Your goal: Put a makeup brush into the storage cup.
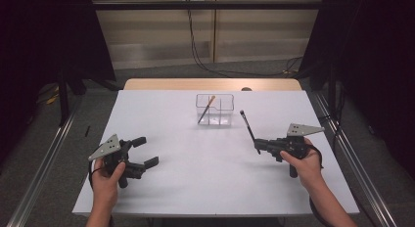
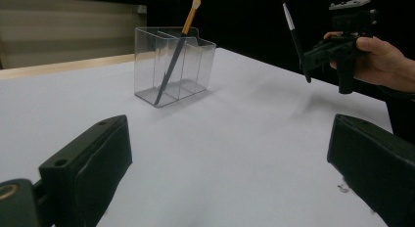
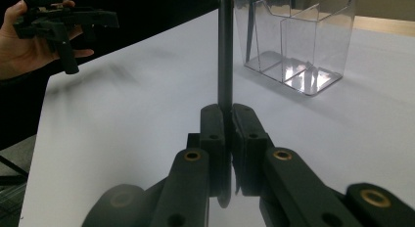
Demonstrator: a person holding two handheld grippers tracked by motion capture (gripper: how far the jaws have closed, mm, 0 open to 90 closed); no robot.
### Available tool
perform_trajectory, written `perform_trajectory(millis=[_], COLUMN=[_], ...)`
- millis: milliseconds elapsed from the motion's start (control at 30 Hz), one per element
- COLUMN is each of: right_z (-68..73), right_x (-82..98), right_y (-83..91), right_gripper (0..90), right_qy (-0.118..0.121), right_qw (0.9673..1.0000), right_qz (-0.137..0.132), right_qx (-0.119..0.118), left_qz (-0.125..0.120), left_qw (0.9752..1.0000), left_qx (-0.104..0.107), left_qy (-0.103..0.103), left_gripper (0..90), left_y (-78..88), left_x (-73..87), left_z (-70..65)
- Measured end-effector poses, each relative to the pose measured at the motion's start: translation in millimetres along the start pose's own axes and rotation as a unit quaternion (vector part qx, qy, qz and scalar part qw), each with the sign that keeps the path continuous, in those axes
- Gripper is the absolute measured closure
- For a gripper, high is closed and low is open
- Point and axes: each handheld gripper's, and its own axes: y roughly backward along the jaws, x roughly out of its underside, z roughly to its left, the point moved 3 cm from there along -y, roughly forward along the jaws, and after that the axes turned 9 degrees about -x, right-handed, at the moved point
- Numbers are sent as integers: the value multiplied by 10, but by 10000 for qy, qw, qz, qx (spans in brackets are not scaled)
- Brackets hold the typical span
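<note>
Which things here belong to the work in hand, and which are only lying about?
In the work:
- black brush, clamped in the right gripper
- clear divided organizer
- orange-handled brush standing inside it

Lying about:
- cables on the floor beyond the table

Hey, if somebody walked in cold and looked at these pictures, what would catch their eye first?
Probably the clear divided holder standing alone toward the far middle of the white table, an orange-handled brush leaning in its left compartment. Next, the right gripper, shut on a dark brush raised off the table, while the left gripper waits open near the left.
</note>
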Motion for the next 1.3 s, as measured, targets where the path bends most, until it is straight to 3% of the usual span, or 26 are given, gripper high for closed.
perform_trajectory(millis=[1300], right_z=[119], right_x=[-71], right_y=[-184], right_gripper=[851], right_qy=[208], right_qw=[9995], right_qz=[-175], right_qx=[-157], left_qz=[-47], left_qw=[9999], left_qx=[105], left_qy=[-5], left_gripper=[25], left_y=[-128], left_x=[-85], left_z=[-44])
